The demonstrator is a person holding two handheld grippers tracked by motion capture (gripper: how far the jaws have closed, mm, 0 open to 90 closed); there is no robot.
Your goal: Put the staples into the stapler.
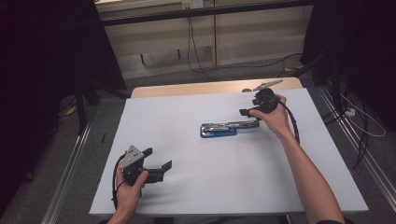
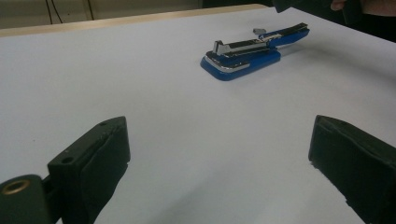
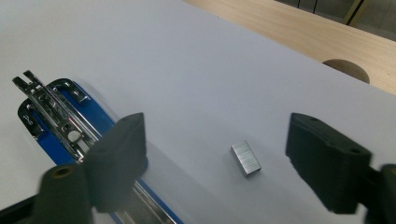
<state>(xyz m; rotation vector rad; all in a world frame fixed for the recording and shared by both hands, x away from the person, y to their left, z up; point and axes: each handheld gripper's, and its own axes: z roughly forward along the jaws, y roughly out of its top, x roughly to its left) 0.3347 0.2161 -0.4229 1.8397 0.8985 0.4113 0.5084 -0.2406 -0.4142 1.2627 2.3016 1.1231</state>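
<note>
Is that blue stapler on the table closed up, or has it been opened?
Opened. The blue stapler lies stretched out flat, its metal staple track exposed. A small block of staples lies loose beside it on the white table.

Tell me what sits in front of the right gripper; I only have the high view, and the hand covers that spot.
Observer: A small block of staples lies on the white table between the open jaws of the right gripper. Neither jaw touches it.
Operator: Say how the stapler lies there.
Observer: The blue stapler lies opened flat with its metal staple channel exposed. It runs past the jaw at the left of the right gripper view.
Operator: Check the left gripper too.
Observer: The left gripper has its jaws wide open over bare table, with nothing between them. The stapler lies well ahead of it.
</note>
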